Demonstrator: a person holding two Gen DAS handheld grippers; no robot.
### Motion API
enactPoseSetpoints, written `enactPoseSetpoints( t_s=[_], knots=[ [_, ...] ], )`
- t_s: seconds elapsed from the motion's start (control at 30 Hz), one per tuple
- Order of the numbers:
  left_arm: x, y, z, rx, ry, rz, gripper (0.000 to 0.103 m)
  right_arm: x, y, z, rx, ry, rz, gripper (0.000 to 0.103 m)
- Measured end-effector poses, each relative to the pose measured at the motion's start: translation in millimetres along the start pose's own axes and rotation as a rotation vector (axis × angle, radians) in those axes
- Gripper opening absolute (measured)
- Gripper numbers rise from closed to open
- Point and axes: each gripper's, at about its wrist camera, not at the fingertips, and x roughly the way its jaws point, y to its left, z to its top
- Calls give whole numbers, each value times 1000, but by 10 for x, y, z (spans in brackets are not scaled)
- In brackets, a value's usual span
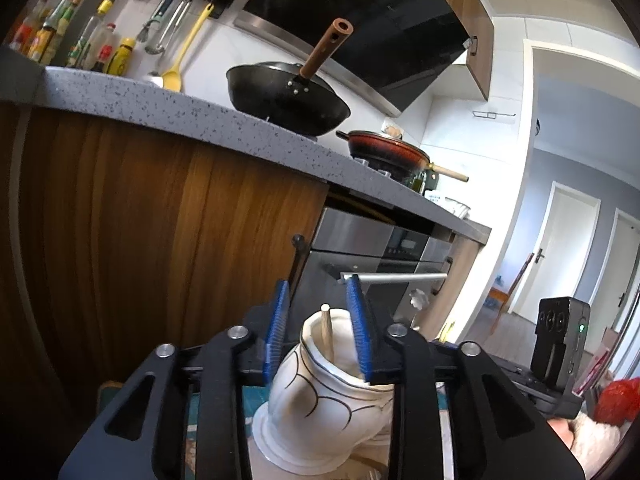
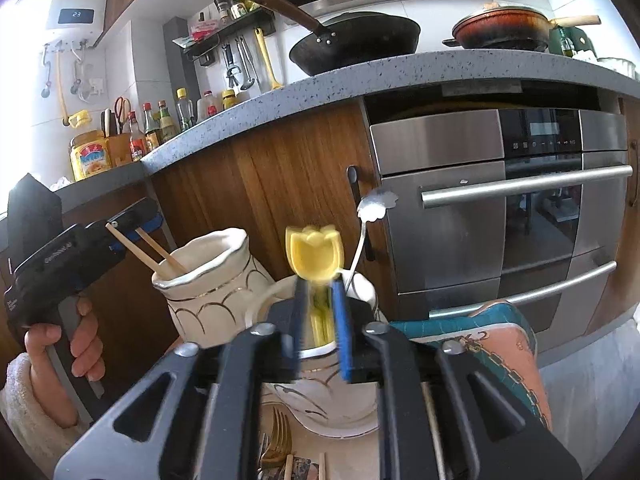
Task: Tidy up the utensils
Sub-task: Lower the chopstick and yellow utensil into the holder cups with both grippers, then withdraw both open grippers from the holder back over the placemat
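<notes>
Right wrist: yellow tulip utensil point(image 2: 315, 256) between gripper point(image 2: 320, 316) fingers.

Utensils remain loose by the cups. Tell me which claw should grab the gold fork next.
Right, probably. The gold fork lies just below the right claw, whose yellow tulip-topped utensil already stands in the cup. The left claw straddles the chopstick vase, farther away.

The display of the white water heater point(image 2: 76, 0) on the wall reads "23". Other labels are too small to read.
</notes>
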Motion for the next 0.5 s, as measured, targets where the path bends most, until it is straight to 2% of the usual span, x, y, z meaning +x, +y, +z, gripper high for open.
enactPoseSetpoints(
  t_s=[0.03, 0.13, 0.27, 0.3, 0.43, 0.5],
  knots=[
    [-17, 5, -1, 0, -6, 1, 41, -26, -5, -4, 3, -13, 0, 40],
    [-57, 13, -3, 1, -10, 18, 48, -82, -11, 14, 2, -34, -11, 43],
    [-121, 34, -35, -8, -11, 67, 70, -185, -56, 5, 28, -49, -25, 62],
    [-154, 32, -47, -10, -12, 86, 72, -200, -60, 5, 32, -49, -31, 64],
    [-301, -1, -72, -13, -23, 127, 84, -325, -61, -48, 38, -60, -52, 84],
    [-389, -36, -106, -9, -24, 151, 88, -375, -40, -64, 30, -63, -58, 88]
  ],
)
